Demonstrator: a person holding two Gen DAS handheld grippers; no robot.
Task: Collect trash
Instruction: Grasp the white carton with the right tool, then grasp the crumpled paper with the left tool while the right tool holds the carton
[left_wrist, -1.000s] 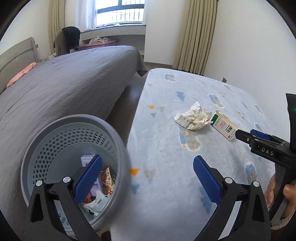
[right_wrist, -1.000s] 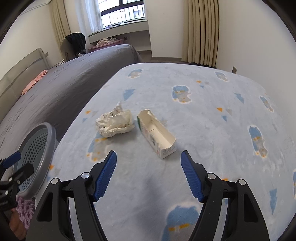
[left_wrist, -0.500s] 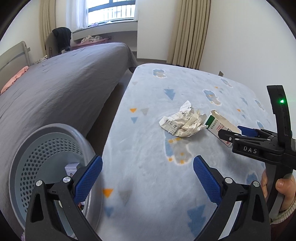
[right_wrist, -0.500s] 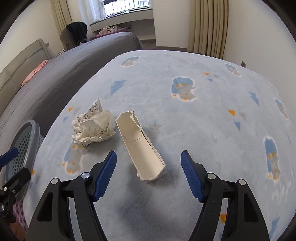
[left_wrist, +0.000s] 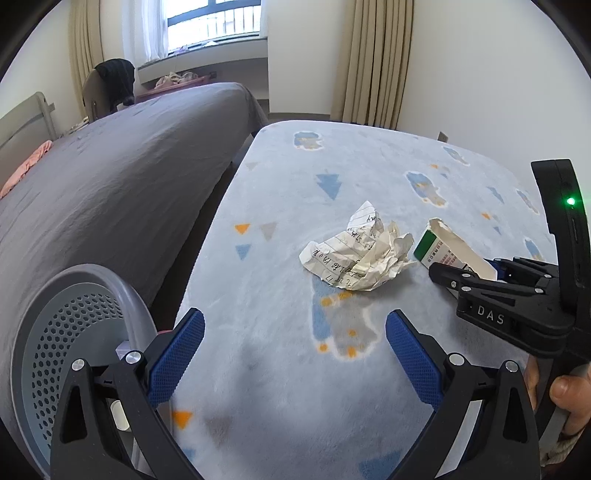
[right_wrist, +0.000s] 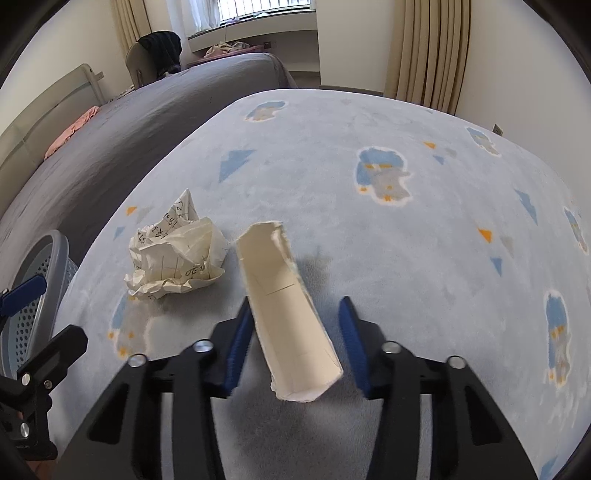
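Covering the floor, pale blue patterned rug (right_wrist: 424, 258) beside grey bed (left_wrist: 110, 177), left tongs (left_wrist: 295, 354) wide, right tongs (right_wrist: 293, 332) closing around torn carton (right_wrist: 288, 317).

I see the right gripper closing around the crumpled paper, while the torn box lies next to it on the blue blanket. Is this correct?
Not quite. The right wrist view shows the right gripper closing around the torn box, not the crumpled paper; its right pad is not yet touching. The paper is the one lying beside, on the blue blanket.
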